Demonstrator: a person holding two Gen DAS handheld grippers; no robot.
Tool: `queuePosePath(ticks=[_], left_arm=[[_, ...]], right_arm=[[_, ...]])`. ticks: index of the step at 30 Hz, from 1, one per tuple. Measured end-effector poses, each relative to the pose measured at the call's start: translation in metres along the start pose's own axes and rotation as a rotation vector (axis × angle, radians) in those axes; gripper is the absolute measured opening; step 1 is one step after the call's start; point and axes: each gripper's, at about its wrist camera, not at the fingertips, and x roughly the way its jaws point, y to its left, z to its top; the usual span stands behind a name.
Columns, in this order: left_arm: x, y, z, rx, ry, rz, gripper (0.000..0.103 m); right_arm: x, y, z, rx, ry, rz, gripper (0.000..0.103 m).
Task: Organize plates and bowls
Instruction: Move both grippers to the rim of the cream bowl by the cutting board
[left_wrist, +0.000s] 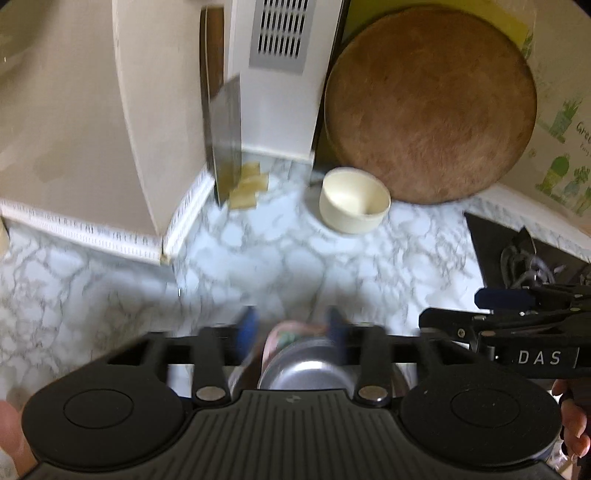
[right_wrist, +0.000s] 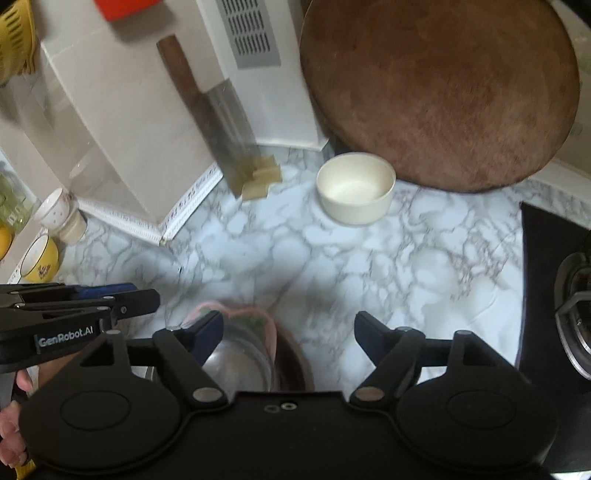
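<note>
A cream bowl (left_wrist: 354, 201) stands on the marble counter (left_wrist: 258, 266) in front of a round wooden board; it also shows in the right wrist view (right_wrist: 355, 188). Close below my grippers sits a stack: a steel bowl (left_wrist: 306, 371) with a pink patterned dish (left_wrist: 284, 332) behind it, also in the right wrist view (right_wrist: 240, 358). My left gripper (left_wrist: 291, 328) hangs over this stack with fingers apart, blurred. My right gripper (right_wrist: 290, 332) is open wide above the stack's right side, holding nothing.
A round wooden board (right_wrist: 439, 92) leans on the back wall. A cleaver (right_wrist: 225, 125) leans in the corner by yellow sponges (right_wrist: 260, 175). Cups (right_wrist: 38, 258) stand at the left. A black stove (right_wrist: 554, 295) is on the right.
</note>
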Motion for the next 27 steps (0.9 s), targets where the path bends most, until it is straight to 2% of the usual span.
queuePosePath(ticks=[1, 6, 10, 13, 18, 27], left_arm=[[-0.001, -0.001, 0.003, 0.002, -0.019, 0.002, 0.062], [0.002, -0.011, 0.02, 0.025, -0.045, 0.003, 0.062], [0.013, -0.014, 0.035, 0.027, -0.07, 0.002, 0.074], [0.025, -0.017, 0.046, 0.017, -0.086, -0.012, 0.076], [0.053, -0.026, 0.07, 0.001, -0.088, 0.016, 0.076], [0.112, -0.046, 0.099, 0.039, -0.036, 0.056, 0.076]], right_arm=[[-0.002, -0.002, 0.002, 0.001, -0.009, -0.002, 0.082], [-0.007, -0.016, 0.015, 0.02, -0.046, -0.011, 0.089], [-0.01, -0.031, 0.027, 0.03, -0.089, -0.021, 0.097], [-0.008, -0.042, 0.038, 0.032, -0.121, -0.041, 0.103], [0.009, -0.061, 0.054, 0.046, -0.126, -0.062, 0.103], [0.053, -0.097, 0.087, 0.111, -0.104, -0.111, 0.103]])
